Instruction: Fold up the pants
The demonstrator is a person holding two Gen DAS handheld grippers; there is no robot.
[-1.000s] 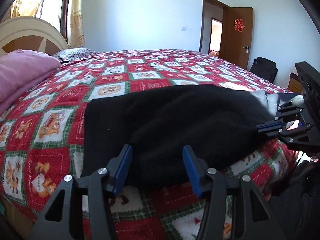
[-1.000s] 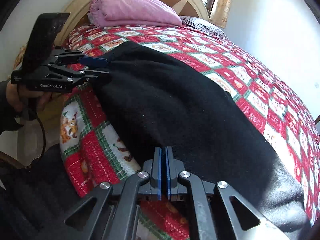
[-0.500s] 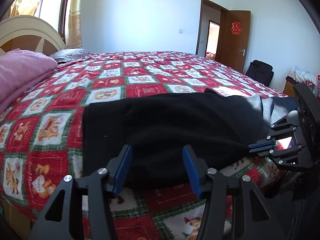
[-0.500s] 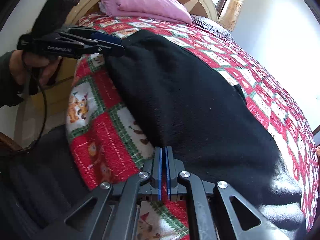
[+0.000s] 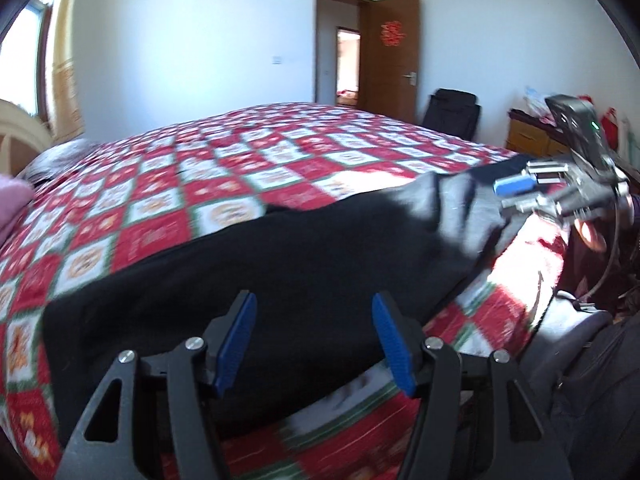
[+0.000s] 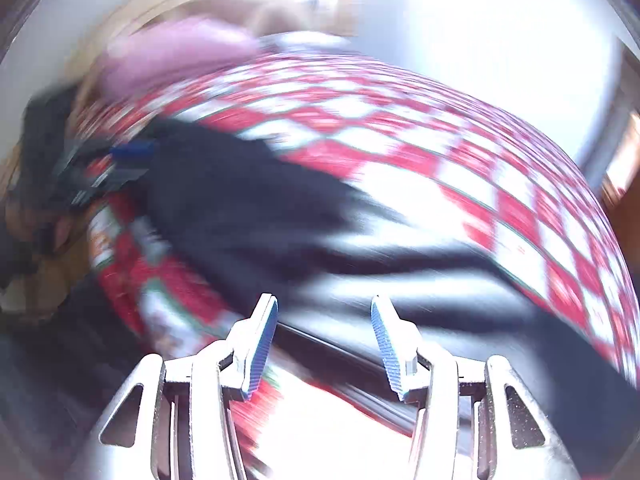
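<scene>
Black pants (image 5: 280, 264) lie flat along the near edge of the bed; they also show in the blurred right wrist view (image 6: 248, 208). My left gripper (image 5: 314, 340) is open just above the pants' near left end and holds nothing. My right gripper (image 6: 322, 340) is open over the pants' other end, where paler grey fabric (image 5: 464, 208) shows. Each gripper shows in the other's view: the right one at the far right (image 5: 516, 194), the left one at the left (image 6: 120, 164). The right wrist view is heavily blurred.
The bed has a red, white and green patterned quilt (image 5: 248, 168). Folded pink bedding (image 6: 180, 56) lies by the headboard (image 6: 132, 12). An open wooden door (image 5: 394, 56), a black bag (image 5: 452, 114) and a wooden cabinet (image 5: 528, 138) stand beyond the bed.
My right gripper was shut and is now open; it has swung up fast. My left gripper stays open and has turned to the right along the pants.
</scene>
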